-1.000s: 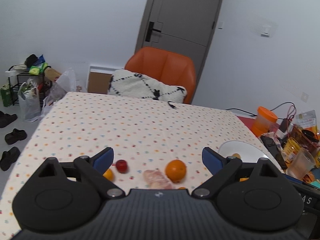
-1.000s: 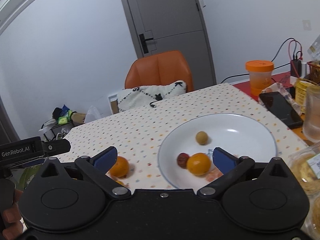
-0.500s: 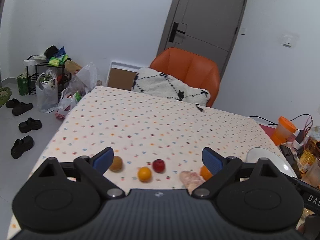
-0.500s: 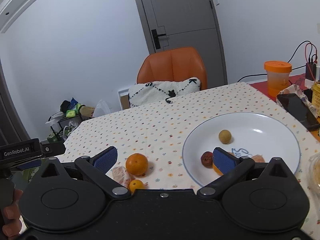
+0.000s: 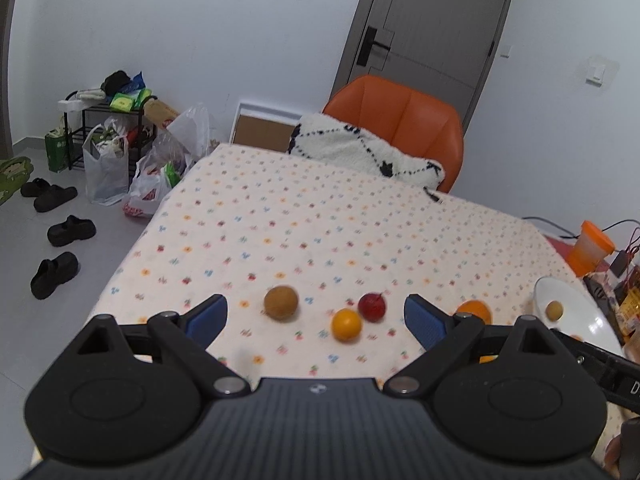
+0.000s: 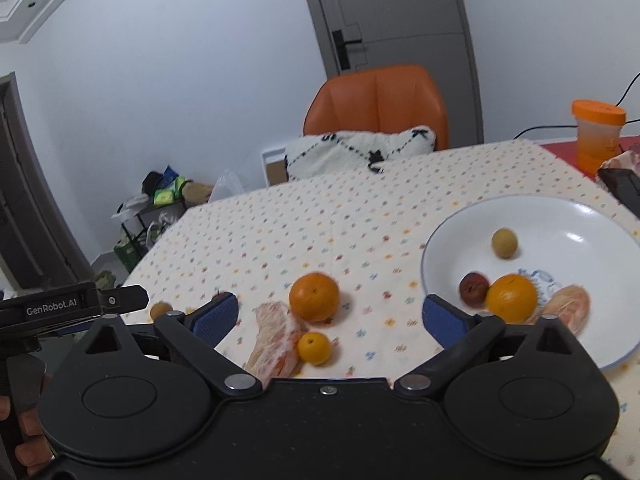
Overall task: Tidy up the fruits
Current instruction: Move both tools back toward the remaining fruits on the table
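Where left claw [image 5: 316, 316] gapes, kumquat [image 5: 346, 324].

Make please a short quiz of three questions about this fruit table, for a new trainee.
1. True or false: the white plate holds no fruit.
2. Which lies beside the peeled citrus piece on the cloth? A) small orange B) a banana C) a lemon
3. Fill in: the left gripper and the right gripper are both ____.

Key: 1 false, since a large orange, a dark red fruit, a small tan fruit and a peeled segment lie on it; 2 A; 3 open and holding nothing.
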Motion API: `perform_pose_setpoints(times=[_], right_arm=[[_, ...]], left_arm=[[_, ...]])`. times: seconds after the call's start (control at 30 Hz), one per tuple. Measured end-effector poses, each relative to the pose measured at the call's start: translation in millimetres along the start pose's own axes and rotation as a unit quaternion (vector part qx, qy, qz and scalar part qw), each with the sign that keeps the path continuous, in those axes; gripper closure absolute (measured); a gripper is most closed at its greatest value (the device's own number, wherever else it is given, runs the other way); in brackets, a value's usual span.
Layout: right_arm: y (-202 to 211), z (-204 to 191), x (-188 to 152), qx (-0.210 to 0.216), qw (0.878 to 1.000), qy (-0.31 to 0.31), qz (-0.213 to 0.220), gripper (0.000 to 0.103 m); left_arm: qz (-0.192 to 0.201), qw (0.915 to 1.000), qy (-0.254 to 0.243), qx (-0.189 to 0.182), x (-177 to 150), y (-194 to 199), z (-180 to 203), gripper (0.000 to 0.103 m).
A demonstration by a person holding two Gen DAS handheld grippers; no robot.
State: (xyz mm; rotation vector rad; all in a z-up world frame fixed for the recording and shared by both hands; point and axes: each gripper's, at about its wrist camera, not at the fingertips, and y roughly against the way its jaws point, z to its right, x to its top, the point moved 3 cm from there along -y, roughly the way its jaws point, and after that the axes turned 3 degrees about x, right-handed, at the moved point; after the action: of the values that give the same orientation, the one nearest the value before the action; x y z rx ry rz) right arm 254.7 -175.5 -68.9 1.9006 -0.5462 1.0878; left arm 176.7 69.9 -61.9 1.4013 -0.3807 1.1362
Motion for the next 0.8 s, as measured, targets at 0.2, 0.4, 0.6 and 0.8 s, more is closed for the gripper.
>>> perform_pose_setpoints(times=[0.2, 0.4, 0.6, 0.8], right_arm=[[-12, -7, -11, 0.009, 1.000, 0.008, -0.027, 0.030], [-20, -8, -17, 0.013, 0.999, 0.006, -0.043, 0.043], [-28, -5, -20, 0.020, 0.998, 0.003, -0.058, 0.059], [-36, -1, -20, 0.024, 0.998, -0.007, -0.062, 0.071]], left_arm=[[-0.010, 0.9999, 0.000, -0.003, -10, -7, -8, 0.009], [-0.012, 0.9998, -0.006, -0.017, -14, -12, -5, 0.011], [-0.010, 0.9996, -0.016, -0.021, -15, -19, -1, 0.012], [-0.006, 0.9997, -0.019, -0.016, -12, -27, -2, 0.012]])
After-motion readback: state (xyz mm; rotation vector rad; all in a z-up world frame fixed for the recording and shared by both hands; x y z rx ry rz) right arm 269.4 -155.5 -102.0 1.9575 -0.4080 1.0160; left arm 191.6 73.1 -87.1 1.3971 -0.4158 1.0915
